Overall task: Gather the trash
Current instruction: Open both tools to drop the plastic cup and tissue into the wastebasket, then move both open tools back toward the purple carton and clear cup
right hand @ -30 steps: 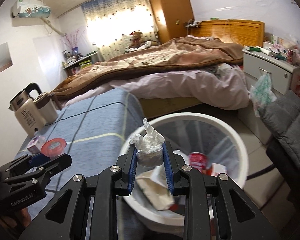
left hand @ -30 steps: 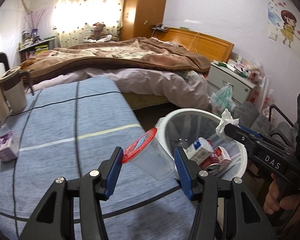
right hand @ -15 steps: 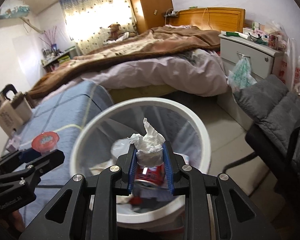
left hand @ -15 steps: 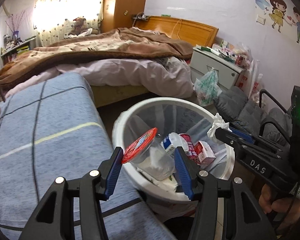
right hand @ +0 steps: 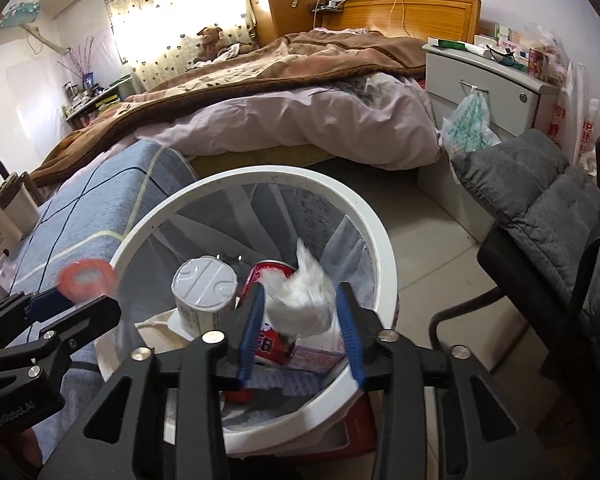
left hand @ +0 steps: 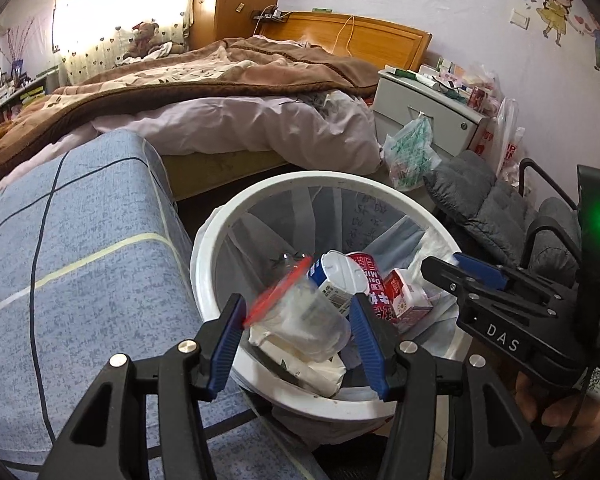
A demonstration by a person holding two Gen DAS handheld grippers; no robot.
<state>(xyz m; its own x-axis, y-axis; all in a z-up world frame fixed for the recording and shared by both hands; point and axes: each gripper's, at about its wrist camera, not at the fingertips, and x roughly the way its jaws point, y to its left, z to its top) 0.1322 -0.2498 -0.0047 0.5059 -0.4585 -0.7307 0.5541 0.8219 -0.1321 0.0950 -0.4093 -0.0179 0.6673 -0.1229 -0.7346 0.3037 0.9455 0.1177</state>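
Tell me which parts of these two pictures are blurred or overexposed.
Left wrist view: the red-lidded plastic cup is motion-smeared and the window curtain is blown out. Right wrist view: the crumpled tissue is blurred, and the curtain glares white too.

The bin (right hand: 374,236) is white, lined with clear film. Table cloth (left hand: 84,248) — blue, crossed by dark and pale yellow lines. The cup (left hand: 300,312) is clear with a red lid; tissue (right hand: 304,300) white; blanket (right hand: 300,64) brown — curtain (right hand: 180,20) dotted.
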